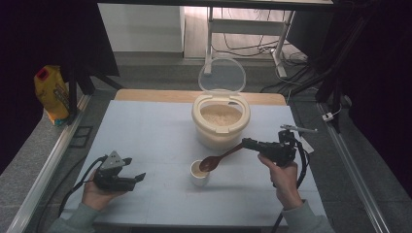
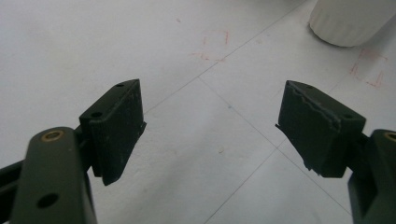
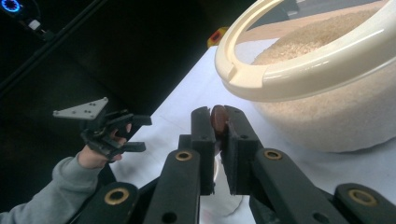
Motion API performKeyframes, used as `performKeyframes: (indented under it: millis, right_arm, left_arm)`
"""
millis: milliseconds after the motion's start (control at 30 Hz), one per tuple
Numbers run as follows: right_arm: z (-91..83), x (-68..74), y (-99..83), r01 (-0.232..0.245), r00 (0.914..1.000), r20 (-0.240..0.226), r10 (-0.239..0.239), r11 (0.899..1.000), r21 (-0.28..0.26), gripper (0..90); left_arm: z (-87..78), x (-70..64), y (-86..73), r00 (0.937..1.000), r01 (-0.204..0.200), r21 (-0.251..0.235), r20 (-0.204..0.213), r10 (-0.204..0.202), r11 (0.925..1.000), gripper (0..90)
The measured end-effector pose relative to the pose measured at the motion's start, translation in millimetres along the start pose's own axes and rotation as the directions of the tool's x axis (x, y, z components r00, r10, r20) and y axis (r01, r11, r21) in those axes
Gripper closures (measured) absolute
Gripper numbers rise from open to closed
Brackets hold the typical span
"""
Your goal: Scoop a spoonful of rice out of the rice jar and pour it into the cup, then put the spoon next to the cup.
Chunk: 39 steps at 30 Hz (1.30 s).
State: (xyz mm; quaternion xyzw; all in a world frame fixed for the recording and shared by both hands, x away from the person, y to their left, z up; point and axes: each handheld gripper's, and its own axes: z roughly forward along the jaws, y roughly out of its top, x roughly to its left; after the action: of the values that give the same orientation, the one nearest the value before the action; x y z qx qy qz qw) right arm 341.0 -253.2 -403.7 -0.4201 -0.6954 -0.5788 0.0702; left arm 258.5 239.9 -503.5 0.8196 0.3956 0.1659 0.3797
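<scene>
My right hand-held gripper (image 1: 248,143) is clamped on the handle of a brown wooden spoon (image 1: 219,158); in the right gripper view the handle's end (image 3: 218,117) sits pinched between the two black jaws. The spoon slants down toward me, and its bowl hangs right over the mouth of a small white cup (image 1: 199,173), which stands a little right of the desk's middle, closer to the near edge. I cannot tell whether the bowl touches the cup's rim.

Just behind the cup, toward the far edge, stands a cream rice container (image 1: 220,121) with its clear lid (image 1: 222,75) tipped up and pale grain showing inside.

My left hand-held gripper (image 1: 135,177) rests low near the desk's near left corner, jaws spread wide and holding nothing, well apart from the cup. In its own view I see bare desk (image 2: 187,56) between the jaws and the cup's base (image 2: 350,23) at the top right.
</scene>
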Motion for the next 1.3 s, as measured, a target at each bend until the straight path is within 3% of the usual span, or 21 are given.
performKeyframes:
  millis: [267, 467, 800, 1100, 1300]
  right_arm:
    - [-5.5, -1.9, -7.6, -0.014, 0.9987, -0.047, 0.018, 0.996, 0.083, 83.5]
    - [-2.7, -8.0, -14.5, -0.022, 0.9982, -0.052, 0.03, 0.99, 0.142, 83.5]
    - [18.2, -16.0, -23.6, -0.013, 0.9997, -0.017, 0.017, 0.973, 0.229, 83.4]
    - [39.4, -29.1, -29.1, -0.034, 0.9994, 0.012, 0.032, 0.958, 0.286, 83.3]
    - [49.4, -40.7, -29.4, -0.073, 0.9973, 0.013, 0.073, 0.95, 0.303, 81.7]
  left_arm:
    - [0.0, 0.4, 0.3, 1.0, 0.002, -0.002, 0.0, -0.002, 1.0, 22.0]
    - [1.4, 0.1, 0.3, 1.0, -0.001, 0.003, 0.0, 0.001, 1.0, 22.0]
    - [1.3, 0.0, 0.2, 1.0, -0.002, 0.004, -0.002, 0.002, 1.0, 22.0]
    - [1.6, -0.4, -0.1, 1.0, -0.007, 0.006, -0.006, 0.007, 1.0, 22.0]
    - [1.8, -0.5, -0.1, 0.9999, -0.008, 0.01, -0.007, 0.008, 0.9999, 21.9]
